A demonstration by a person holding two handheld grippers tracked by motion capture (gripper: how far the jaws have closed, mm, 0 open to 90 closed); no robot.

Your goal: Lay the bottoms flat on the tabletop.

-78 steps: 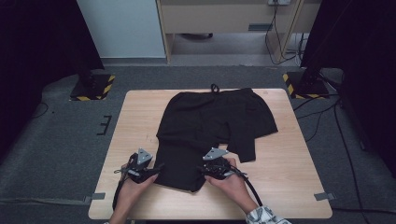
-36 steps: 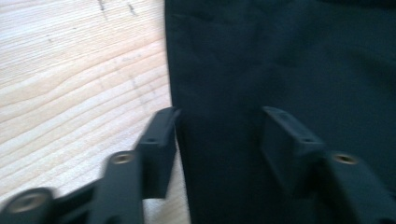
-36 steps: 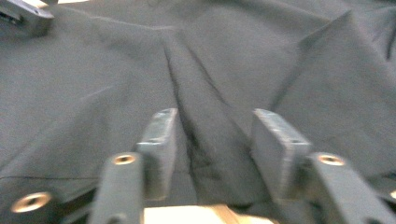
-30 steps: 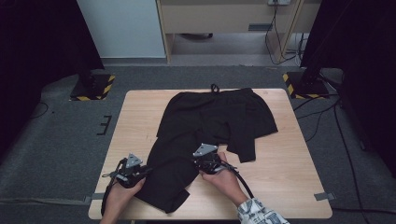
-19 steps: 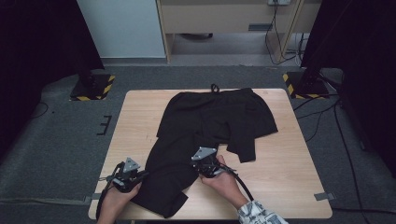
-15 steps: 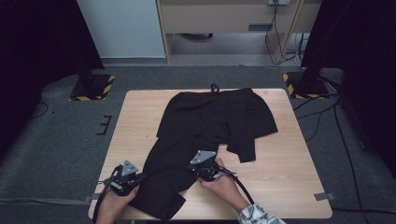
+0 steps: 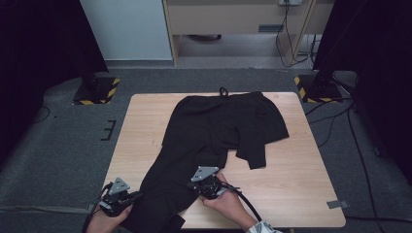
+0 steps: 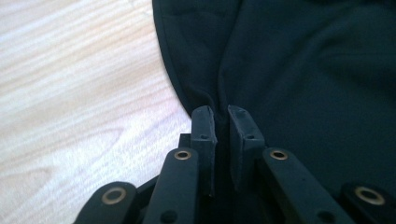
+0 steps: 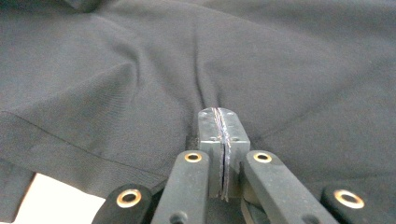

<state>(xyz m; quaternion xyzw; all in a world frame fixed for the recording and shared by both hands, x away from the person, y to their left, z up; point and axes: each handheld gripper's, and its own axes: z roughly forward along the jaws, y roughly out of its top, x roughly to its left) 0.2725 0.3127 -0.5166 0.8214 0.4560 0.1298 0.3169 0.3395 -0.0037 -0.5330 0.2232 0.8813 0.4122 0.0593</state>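
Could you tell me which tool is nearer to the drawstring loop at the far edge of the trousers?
The right tool. It grips the black trousers at mid-table, nearer the drawstring loop. The left tool grips the trouser leg at the table's near left corner, farther away.

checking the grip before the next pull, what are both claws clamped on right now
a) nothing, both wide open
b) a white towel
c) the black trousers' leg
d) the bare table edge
c: the left claw and the right claw each pinch a fold of the black trousers, which lie on the wooden table.
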